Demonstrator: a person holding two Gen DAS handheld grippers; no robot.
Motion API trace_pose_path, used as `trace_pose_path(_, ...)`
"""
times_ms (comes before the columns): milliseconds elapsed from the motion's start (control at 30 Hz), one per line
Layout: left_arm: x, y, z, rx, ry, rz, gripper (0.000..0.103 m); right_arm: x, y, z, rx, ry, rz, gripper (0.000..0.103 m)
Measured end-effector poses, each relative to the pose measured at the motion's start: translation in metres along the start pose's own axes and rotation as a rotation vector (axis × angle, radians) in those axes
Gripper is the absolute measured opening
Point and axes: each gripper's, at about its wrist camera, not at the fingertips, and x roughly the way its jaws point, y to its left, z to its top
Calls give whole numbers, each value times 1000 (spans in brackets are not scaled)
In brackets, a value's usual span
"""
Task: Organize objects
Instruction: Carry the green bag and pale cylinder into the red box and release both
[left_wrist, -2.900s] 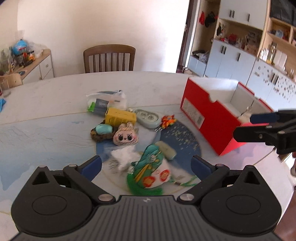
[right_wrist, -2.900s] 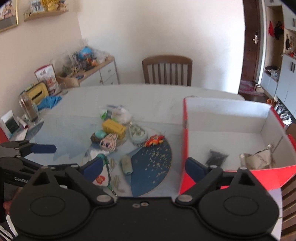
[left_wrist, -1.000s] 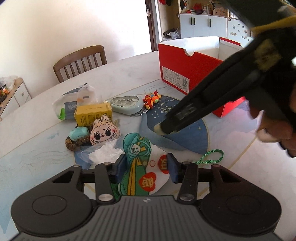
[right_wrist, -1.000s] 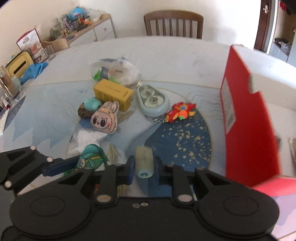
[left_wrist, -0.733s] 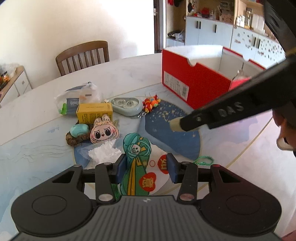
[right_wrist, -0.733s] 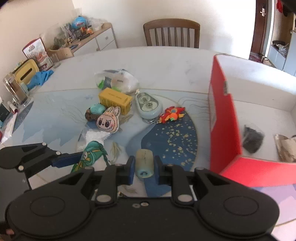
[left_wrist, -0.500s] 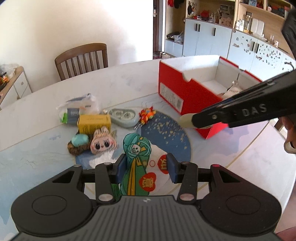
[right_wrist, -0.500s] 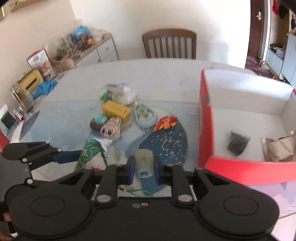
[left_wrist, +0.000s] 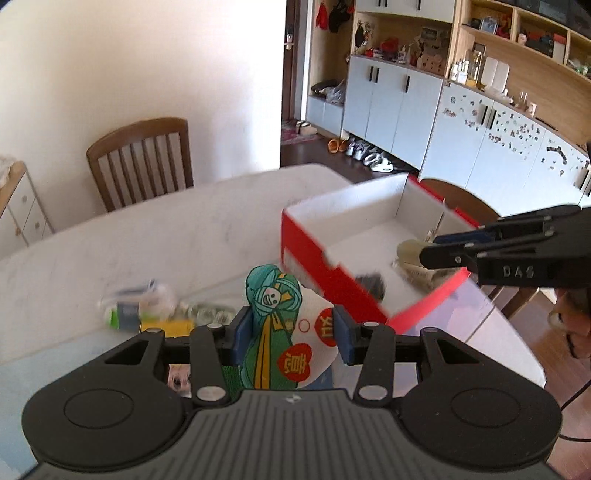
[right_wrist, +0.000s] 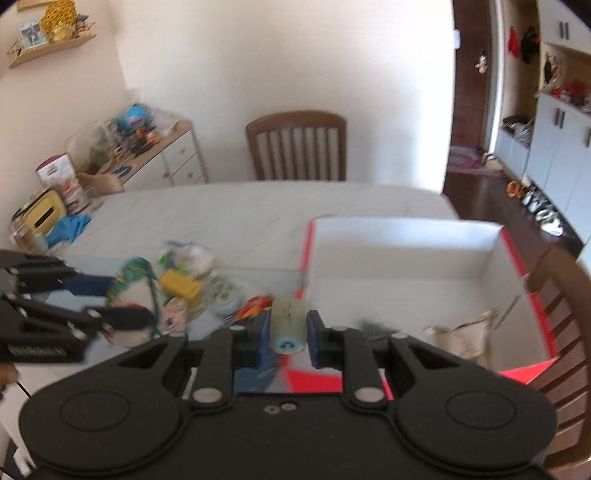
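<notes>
Carrying two things at once, I have the left gripper (left_wrist: 288, 338) clamped on the green-and-white pouch (left_wrist: 284, 325) and the right gripper (right_wrist: 287, 334) closed tight on a pale cylinder (right_wrist: 288, 325), both held clear of the table (right_wrist: 258, 210). The red box (right_wrist: 406, 266) on the right already holds a dark clump (left_wrist: 371, 282) and a crumpled bag (right_wrist: 461, 338). Left on the table are the yellow box (right_wrist: 181, 284), a rabbit-face toy (right_wrist: 173, 314), a round case (right_wrist: 221, 291), an orange toy (right_wrist: 255, 306) and a plastic bag (right_wrist: 188, 258). Compared with a second ago, both loads have risen off the table, and my right one now hangs at the box's near left corner.
</notes>
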Motion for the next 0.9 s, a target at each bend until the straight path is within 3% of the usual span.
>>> trace_pose_path(400,34,-52,81,41,-31,-19,45,14,-74,2,19,4,-90,20)
trace_pose_path(900,153,-108,105,69,103,23,45,47,-113,-16,-1,99,-43,20)
